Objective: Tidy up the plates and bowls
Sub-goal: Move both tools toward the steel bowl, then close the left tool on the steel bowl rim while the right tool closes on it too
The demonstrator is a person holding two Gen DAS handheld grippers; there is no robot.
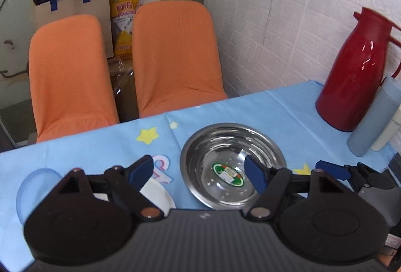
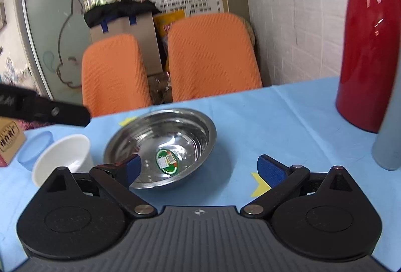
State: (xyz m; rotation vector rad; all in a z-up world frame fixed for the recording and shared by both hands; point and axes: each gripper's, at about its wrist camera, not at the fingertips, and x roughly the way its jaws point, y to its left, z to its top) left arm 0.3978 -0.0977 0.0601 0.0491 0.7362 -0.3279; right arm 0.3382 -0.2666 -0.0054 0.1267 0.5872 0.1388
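A steel bowl (image 1: 231,164) with a green sticker inside sits on the blue tablecloth (image 1: 275,106). My left gripper (image 1: 198,175) is open above the bowl's near left rim, holding nothing. A white bowl (image 1: 158,196) and a pale blue bowl (image 1: 37,186) lie left of it, partly hidden by the gripper. In the right wrist view the steel bowl (image 2: 163,139) is ahead left, with the white bowl (image 2: 62,159) and blue bowl (image 2: 37,146) beside it. My right gripper (image 2: 200,169) is open and empty, just right of the steel bowl; its blue fingertip (image 1: 330,169) also shows in the left wrist view.
A red thermos jug (image 1: 356,71) and a grey-blue bottle (image 1: 376,119) stand at the table's right by the white wall. Two orange chairs (image 1: 175,56) stand behind the far edge. A small carton (image 2: 10,141) sits at the far left.
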